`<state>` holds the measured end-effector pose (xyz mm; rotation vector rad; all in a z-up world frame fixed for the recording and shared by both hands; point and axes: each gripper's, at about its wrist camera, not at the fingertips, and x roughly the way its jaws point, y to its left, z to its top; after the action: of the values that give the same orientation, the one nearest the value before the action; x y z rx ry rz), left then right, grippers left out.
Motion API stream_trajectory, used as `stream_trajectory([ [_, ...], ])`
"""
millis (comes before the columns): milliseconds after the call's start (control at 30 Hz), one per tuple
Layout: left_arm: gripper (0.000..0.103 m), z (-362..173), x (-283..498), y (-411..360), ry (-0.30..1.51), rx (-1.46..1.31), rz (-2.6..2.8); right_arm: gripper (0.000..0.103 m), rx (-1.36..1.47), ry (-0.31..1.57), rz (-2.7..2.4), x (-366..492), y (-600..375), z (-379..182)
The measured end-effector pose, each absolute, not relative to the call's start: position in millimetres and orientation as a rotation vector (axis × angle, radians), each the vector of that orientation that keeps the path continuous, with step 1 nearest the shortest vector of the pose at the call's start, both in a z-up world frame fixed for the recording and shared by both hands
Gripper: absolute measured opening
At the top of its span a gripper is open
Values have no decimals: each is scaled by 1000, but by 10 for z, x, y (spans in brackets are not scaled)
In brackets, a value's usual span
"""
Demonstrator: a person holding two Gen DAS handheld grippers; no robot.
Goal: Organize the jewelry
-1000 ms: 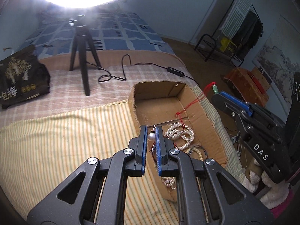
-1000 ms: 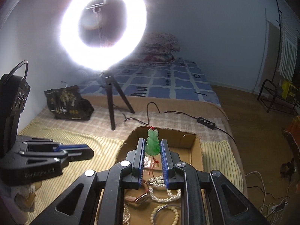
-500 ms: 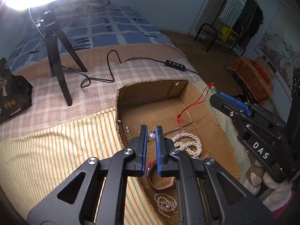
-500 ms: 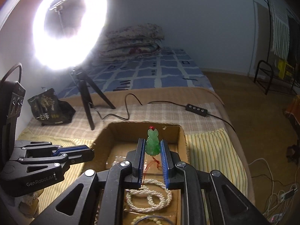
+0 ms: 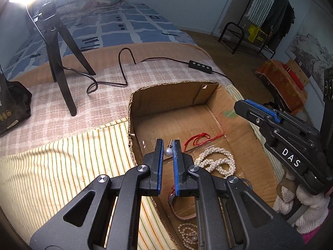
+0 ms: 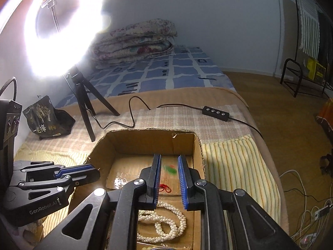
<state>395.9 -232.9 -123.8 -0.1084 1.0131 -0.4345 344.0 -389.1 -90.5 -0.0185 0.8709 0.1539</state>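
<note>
Pinching a pearl stud [image 5: 168, 151] over the box [image 5: 179, 95], the left gripper [image 5: 167, 153] is kept pressed on it for placing, while in the right view the right gripper [image 6: 169, 167] is seen spread, a blurred green pendant [image 6: 171, 169] loose between its jaws above the box floor.

The right gripper [image 6: 169, 174], jaws parted, hung over the brown cardboard box [image 6: 145, 140]; a blurred green pendant [image 6: 170, 169] lay between them, untouched.
</note>
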Motion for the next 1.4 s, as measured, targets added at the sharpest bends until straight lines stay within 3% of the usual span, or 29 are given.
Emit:
stream_trajectory([
  [233, 7, -1224, 3956, -2308, 1002, -97, -429, 38, -32, 872, 146, 3432, -3856, -916],
  [300, 9, -1215, 3937, -2307, 1002, -88, -426, 61, -35, 864, 129, 3422, -3865, -903],
  [400, 42, -1195, 3905, -2309, 987, -79, -421, 74, -31, 842, 104, 3392, -3885, -864],
  [567, 44, -1152, 3849, -2326, 962, -52, -421, 88, -30, 825, 82, 3374, -3919, -802],
  [1400, 45, -609, 3354, -2096, 887, -41, -397, 92, -48, 772, 74, 2979, -3795, -198],
])
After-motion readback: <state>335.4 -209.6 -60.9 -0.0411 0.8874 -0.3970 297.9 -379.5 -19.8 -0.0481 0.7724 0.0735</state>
